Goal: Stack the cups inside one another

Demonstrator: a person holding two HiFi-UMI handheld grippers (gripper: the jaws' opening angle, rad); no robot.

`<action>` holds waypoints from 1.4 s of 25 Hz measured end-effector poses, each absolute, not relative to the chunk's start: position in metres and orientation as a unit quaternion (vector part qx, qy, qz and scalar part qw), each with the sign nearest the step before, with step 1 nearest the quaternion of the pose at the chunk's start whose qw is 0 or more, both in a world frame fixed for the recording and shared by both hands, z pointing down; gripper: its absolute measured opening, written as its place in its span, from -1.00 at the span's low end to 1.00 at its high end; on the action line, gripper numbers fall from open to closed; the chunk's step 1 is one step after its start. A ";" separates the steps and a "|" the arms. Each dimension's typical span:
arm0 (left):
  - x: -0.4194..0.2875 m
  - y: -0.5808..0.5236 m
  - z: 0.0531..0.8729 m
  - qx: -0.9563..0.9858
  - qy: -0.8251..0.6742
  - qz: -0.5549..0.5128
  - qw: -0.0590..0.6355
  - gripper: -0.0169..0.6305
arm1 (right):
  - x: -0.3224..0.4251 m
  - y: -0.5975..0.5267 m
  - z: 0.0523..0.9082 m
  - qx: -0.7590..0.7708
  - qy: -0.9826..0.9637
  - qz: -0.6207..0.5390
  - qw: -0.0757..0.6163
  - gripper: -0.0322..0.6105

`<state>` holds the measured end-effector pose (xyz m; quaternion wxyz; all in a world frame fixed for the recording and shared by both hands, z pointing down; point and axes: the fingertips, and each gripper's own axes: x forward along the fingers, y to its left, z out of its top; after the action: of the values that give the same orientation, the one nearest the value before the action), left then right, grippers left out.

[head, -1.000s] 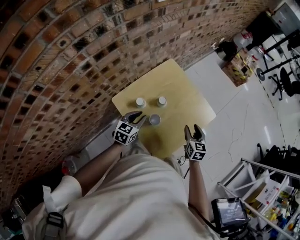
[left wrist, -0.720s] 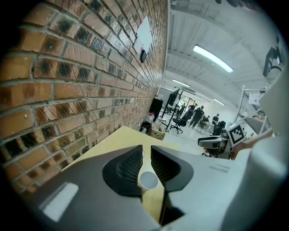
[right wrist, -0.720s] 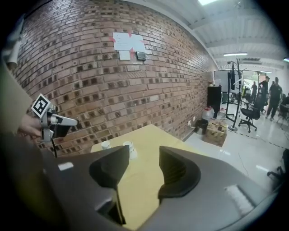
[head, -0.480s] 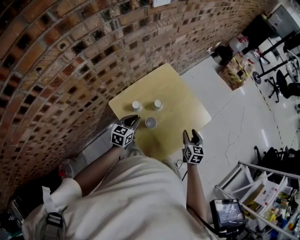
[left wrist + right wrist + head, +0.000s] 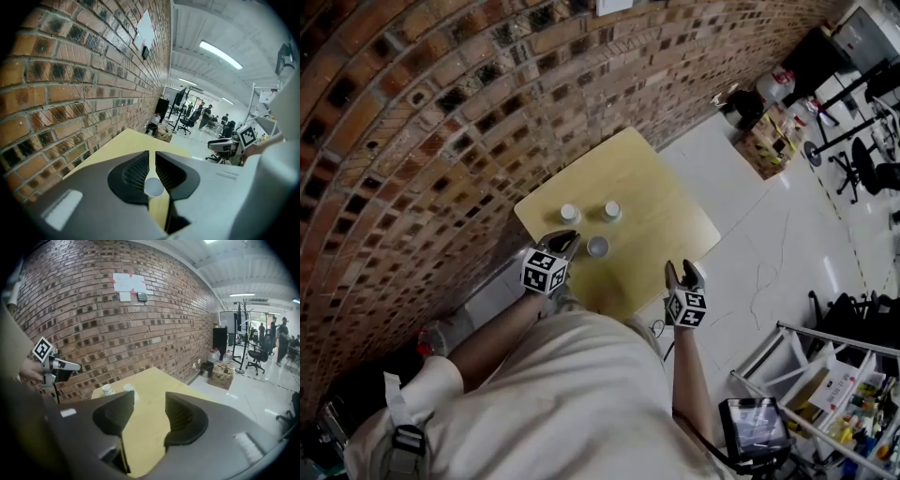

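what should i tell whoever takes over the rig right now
Left tool: jaws have just been closing and are now almost together. Nothing is clearly clamped; a small pale round shape shows in the slit, and I cannot tell what it is. In the head view it sits just beside the nearest cup.
Right tool: open, empty, near the table's front edge.
Cups: all three stand apart on the table, the back-left cup and back-right cup beyond the nearest one.
Done: no stacking.
Left: nest all three.
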<state>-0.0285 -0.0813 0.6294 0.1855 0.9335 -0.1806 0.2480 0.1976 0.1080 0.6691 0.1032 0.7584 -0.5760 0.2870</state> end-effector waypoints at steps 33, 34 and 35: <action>-0.031 -0.082 0.649 0.919 -0.195 0.265 0.218 -0.73 | 0.202 0.066 0.673 0.716 -0.622 0.285 0.138 -0.24; -0.032 -0.081 0.650 0.918 -0.197 0.266 0.220 -0.72 | 0.201 0.060 0.672 0.711 -0.628 0.283 0.141 -0.24; -0.033 -0.080 0.651 0.916 -0.199 0.268 0.222 -0.71 | 0.200 0.054 0.671 0.705 -0.634 0.281 0.144 -0.24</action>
<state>-0.0329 -0.0799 0.6513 0.2224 0.9163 -0.1985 0.2675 0.1998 0.0536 0.6710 0.1443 0.7055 -0.6344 0.2809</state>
